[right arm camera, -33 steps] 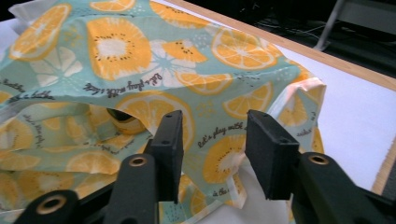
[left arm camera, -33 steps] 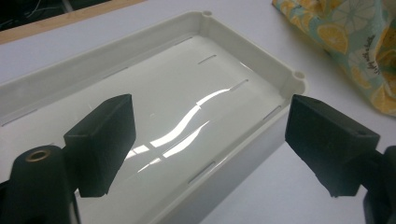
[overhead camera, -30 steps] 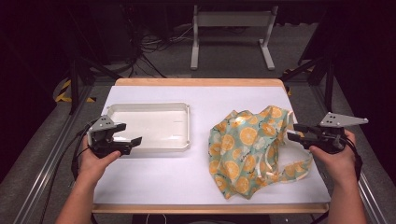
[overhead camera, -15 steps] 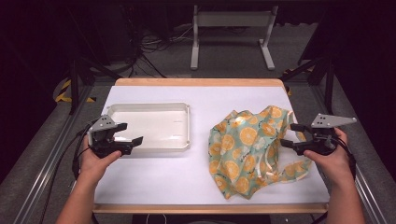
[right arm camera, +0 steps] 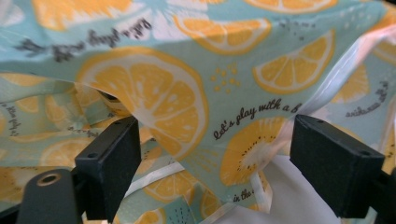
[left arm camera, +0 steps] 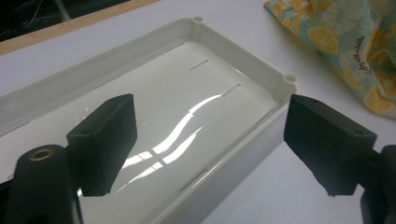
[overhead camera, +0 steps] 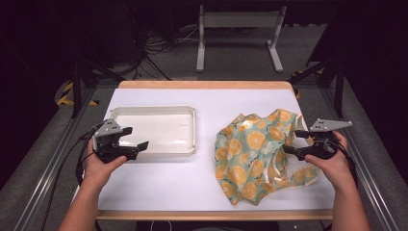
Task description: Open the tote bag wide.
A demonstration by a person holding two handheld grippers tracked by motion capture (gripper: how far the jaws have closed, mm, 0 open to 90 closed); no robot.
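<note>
A crumpled teal cloth printed with orange slices (overhead camera: 255, 154) lies on the right half of the white table. My right gripper (overhead camera: 291, 141) is open at the cloth's right edge; in the right gripper view the fabric (right arm camera: 187, 93) and a white ribbon (right arm camera: 327, 88) lie between and just beyond the jaws. An empty white plastic tray (overhead camera: 190, 149) sits on the left half. My left gripper (overhead camera: 136, 138) is open at the tray's near left corner, with the tray's near wall (left arm camera: 233, 161) between its jaws. A corner of the cloth (left arm camera: 345, 42) shows beyond the tray.
The white table cover (overhead camera: 163, 183) ends at a wooden edge (overhead camera: 202, 214) near the person. A metal stand (overhead camera: 240, 29) and cables (overhead camera: 144, 53) sit on the dark floor behind the table. Aluminium rails (overhead camera: 43, 178) run along both sides.
My right gripper has moved left and slightly down, onto the cloth's right edge. The left gripper has stayed by the tray.
</note>
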